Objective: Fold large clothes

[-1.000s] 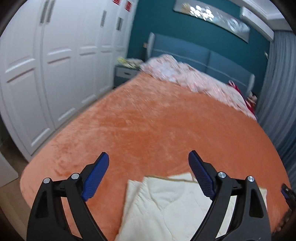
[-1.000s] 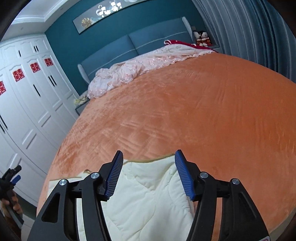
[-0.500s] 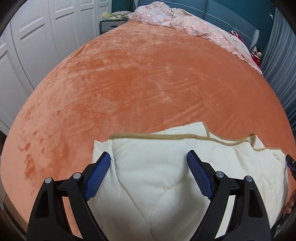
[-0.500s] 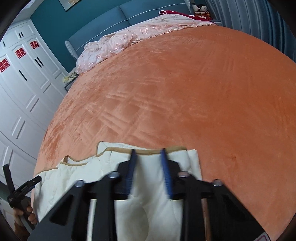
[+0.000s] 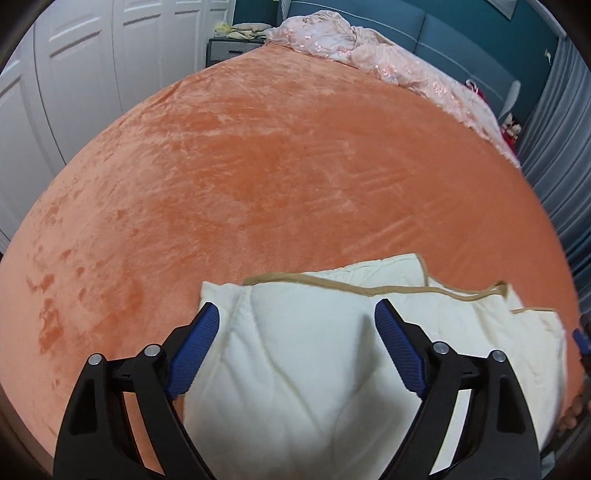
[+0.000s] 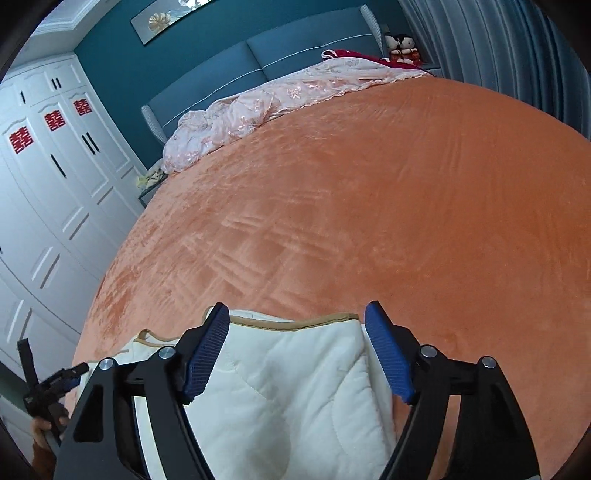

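Jaws of left gripper [image 5: 293, 325] opening, apart over folded cream quilted garment [image 5: 314, 369], right gripper [image 6: 295, 328] jaws opening astride its corner, pads clear, lower frame, orange bedspread [image 6: 369, 221] beneath.

Home bedroom. Big bed [image 6: 369, 206] under an orange plush cover, blue padded headboard [image 6: 258, 70] on a teal wall [image 6: 110, 62], pink quilt [image 6: 266, 107] bunched at the head end, and a nightstand [image 5: 231, 50] beside it. White wardrobe [image 6: 55, 177] with red paper cutouts on its doors runs down one side, grey curtains [image 6: 517, 55] down the other; a framed picture [image 6: 173, 16] hangs over the headboard and two dolls [image 6: 402, 46] sit by the curtains.
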The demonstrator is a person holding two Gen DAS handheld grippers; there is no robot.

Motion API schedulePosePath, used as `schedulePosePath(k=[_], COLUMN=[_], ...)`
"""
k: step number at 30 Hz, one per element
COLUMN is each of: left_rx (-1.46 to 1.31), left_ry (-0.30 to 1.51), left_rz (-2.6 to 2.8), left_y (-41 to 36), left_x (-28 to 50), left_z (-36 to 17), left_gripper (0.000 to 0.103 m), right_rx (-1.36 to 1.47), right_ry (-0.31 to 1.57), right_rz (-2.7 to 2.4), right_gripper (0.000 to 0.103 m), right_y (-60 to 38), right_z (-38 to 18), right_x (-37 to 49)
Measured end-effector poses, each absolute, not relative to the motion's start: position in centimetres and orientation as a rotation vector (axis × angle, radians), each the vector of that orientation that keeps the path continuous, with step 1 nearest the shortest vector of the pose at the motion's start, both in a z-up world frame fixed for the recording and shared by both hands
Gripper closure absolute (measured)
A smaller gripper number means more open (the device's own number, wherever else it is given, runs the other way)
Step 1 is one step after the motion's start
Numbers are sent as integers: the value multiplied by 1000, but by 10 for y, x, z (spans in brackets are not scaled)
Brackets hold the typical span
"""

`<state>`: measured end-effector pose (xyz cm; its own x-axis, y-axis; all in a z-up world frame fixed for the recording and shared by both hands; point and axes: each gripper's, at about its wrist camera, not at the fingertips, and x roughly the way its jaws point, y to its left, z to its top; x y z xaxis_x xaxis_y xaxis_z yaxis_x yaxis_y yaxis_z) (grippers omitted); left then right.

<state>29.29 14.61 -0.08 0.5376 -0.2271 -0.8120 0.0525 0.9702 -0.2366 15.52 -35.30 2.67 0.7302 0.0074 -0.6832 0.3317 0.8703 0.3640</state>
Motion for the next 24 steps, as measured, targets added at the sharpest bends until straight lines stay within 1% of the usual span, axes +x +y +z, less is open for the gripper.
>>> schedulePosePath(k=[2,6,7,8,9,10,12,13,16,18,24], left_rx=[-270,-383,-396,-403,-400,-388,-380,-361,-296,-238,-203], left_ry=[1028,1099,1108,1119,1122,1107,1054,1016,934,919,1016], left_rz=[-184,-198,-206,-209,-218,-207,-211,-204,-192,-163,-78], left_y=[159,170,170,168,165,163,160,157,146,136,127], left_x=[296,304,304,304,304,303,299,297,297,303,327], left_z=[-3,-21,-25,-28,-29,-25,-11,1,24,26,-21], left_gripper=[14,14,20,27,46,63,83,87,90,90,89], right_rx=[487,552,573,577,569,569,571,562,528,484,503], right_ry=[786,882,891,902,911,911,841,810,746,748,865], right_rz=[-191,-154,-134,-127,-131,-128,-126,-128,-143,-178,-256], right_gripper=[29,30,41,67,80,90,92,93,94,94,94], right_y=[-358,-361,-359,-357,-355,-352,-349,-348,-345,-343,-351], right_z=[18,-4,-9,-12,-13,-12,1,9,27,29,-18], right_x=[157,166,167,169,171,171,168,167,172,180,199])
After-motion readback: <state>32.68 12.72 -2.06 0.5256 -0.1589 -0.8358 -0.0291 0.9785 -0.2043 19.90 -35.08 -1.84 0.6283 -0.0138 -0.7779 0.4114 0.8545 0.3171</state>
